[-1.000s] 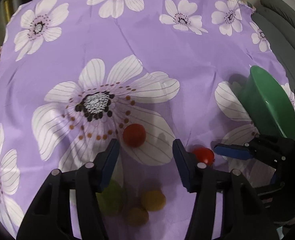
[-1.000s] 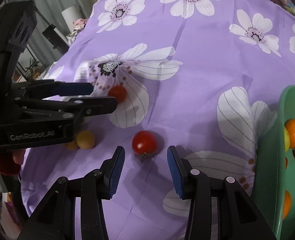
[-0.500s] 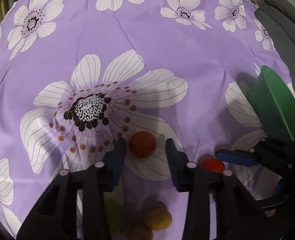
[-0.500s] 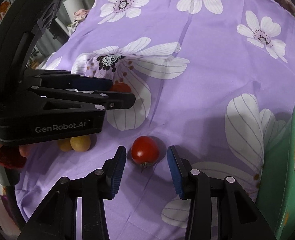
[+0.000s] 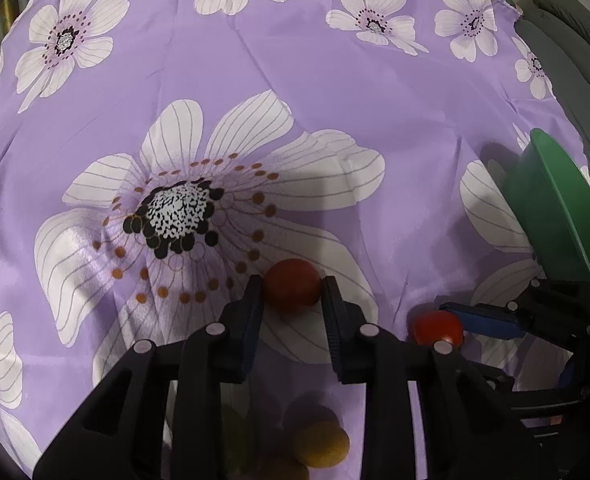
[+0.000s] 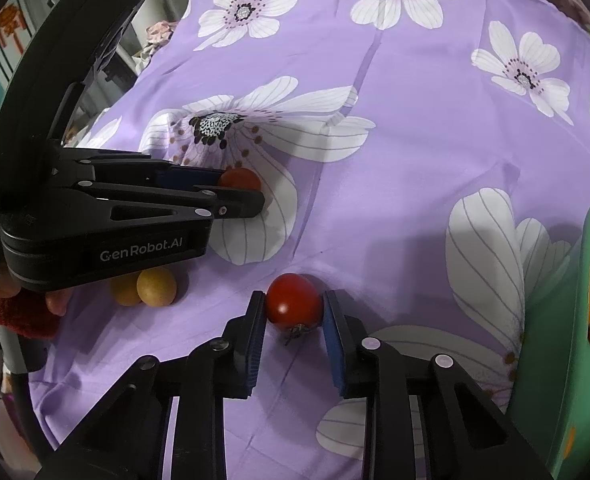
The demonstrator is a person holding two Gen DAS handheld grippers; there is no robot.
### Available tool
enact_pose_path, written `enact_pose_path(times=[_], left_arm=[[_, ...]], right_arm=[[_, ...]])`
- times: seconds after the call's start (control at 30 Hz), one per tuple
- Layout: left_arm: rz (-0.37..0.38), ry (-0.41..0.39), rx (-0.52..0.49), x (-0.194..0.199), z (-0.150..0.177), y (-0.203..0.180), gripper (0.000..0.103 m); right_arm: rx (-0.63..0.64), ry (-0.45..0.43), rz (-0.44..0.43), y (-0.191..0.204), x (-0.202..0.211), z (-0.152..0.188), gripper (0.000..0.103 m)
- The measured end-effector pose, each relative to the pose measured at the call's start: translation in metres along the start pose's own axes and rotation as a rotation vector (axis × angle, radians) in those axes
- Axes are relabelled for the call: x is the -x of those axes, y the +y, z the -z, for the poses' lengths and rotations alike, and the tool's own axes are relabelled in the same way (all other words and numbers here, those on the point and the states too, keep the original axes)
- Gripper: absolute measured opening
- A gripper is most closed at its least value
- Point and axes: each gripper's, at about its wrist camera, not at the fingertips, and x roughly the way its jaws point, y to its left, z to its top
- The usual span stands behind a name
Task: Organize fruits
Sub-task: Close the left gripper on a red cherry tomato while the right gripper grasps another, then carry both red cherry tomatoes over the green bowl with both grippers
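Twin pick-up under way on the purple flowered cloth (image 5: 295,60): left gripper (image 5: 293,292) pinches a dull red round fruit (image 5: 292,285), right gripper (image 6: 293,312) clamps a glossy red tomato (image 6: 294,299). Next, probably lift both rightward into the green plastic bowl (image 6: 567,360).

In my right wrist view, a tomato (image 6: 294,299) sits low centre on the cloth (image 6: 395,168). The bowl (image 6: 575,360) stands at the right edge, two small fruits (image 6: 147,286) lie left, another tomato (image 6: 239,179) upper left.
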Motion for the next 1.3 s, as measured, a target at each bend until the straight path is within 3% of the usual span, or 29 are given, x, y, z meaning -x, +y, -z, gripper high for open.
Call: enact_pose_path(times=[0.43,1.3], left_arm=[[0.032,-0.084,0.002,0.052,0.036,-0.02,0.028],[0.014,-0.141,0.025,0.101,0.087,-0.044,0.028]], right_arm=[[0.016,-0.053,-0.075,0.014,0.026,0.019,0.03],[0.038,-0.13,-0.076,0.034,0.078,0.048,0.03]])
